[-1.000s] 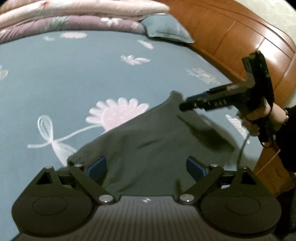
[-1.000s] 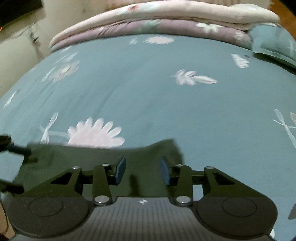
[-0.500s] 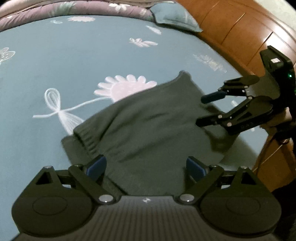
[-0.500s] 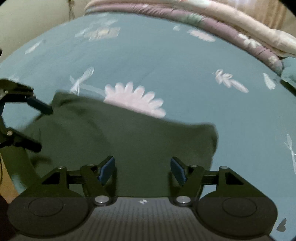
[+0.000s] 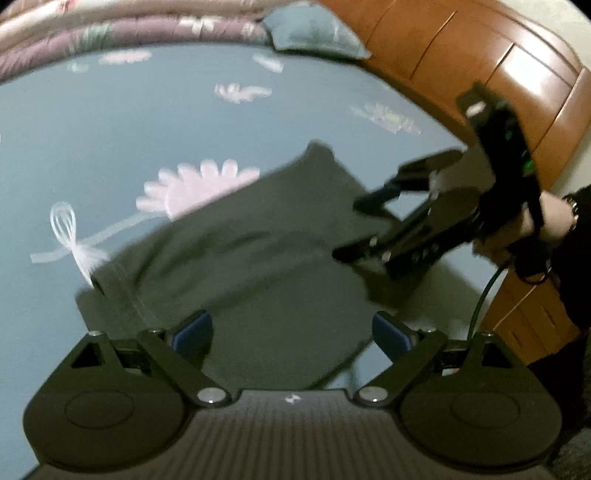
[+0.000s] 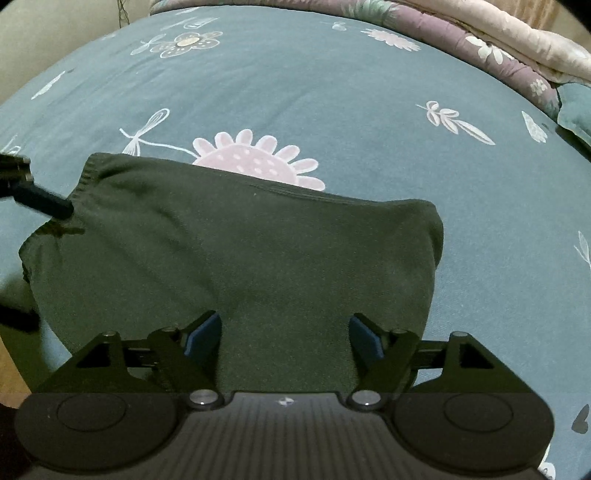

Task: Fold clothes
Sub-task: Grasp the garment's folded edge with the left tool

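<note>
A dark green garment (image 6: pixel 236 258) lies folded on a bed (image 6: pixel 332 92) w/ a teal floral sheet, near the bed's front edge, partly covering a big pink printed flower (image 6: pixel 258 158).

Right claw (image 6: pixel 286 332): open wide. Its jaws have just been opening, and nothing is pinched; the blue pads stand apart above the cloth, w/ the garment's near edge directly beneath and ahead. In the left wrist view this claw (image 5: pixel 364 229) hangs over the garment's right end, held by a hand (image 5: pixel 524 232) in a dark sleeve, close to the wooden headboard (image 5: pixel 480 81).

Left claw (image 5: pixel 291 332): also open, pads well apart, nothing between them. It hovers over the garment's near edge. In the right wrist view one of its fingers (image 6: pixel 44 201) shows just beside the ribbed hem at the garment's left end.

Key relation: the garment's long axis runs left to right across both views, roughly along the bed's front edge. Each claw is nearer its own end, left at the hem, right at the rounded end. The next fold likely needs both ends gripped.

A stacked quilt (image 6: pixel 498 48) and a pillow (image 5: pixel 314 33) lie at the bed's far edge.
</note>
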The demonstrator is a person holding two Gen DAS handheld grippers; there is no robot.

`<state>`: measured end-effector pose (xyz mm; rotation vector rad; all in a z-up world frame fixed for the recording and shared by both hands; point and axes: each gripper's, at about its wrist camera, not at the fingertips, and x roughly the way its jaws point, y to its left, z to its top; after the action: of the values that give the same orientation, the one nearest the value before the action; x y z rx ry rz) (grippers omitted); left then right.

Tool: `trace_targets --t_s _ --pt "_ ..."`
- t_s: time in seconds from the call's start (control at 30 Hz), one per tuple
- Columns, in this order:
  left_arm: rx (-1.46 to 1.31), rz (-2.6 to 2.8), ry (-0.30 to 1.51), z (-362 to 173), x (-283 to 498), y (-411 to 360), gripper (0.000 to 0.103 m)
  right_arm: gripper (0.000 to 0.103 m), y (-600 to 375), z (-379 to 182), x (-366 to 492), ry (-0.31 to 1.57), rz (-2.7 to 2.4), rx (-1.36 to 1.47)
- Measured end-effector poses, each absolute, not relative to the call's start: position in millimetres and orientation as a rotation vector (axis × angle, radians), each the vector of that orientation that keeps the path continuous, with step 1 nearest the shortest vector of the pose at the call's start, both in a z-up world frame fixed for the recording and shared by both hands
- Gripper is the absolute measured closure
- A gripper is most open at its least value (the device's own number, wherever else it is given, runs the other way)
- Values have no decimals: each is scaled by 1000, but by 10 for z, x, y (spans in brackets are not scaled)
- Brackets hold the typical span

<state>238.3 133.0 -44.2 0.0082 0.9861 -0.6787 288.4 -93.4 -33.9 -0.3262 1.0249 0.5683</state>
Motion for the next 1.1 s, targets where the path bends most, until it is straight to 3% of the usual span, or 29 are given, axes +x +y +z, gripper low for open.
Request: trace_targets --t_s 0.47,0.7,0.97,1.1 --pt "-156 -623 1026 -539 2342 1492 10 19 -988 -338 2902 1015 605 -322" --pt "-361 -474 924 -318 2347 2016 10 19 -1018 -284 2880 1006 629 -312" --pt "-779 -325 1047 -874 2503 2646 10 19 -1128 -200 2901 996 622 -279" --pt "-825 -386 1065 -1004 2652 2590 10 19 -1200 -182 2910 998 591 -255"
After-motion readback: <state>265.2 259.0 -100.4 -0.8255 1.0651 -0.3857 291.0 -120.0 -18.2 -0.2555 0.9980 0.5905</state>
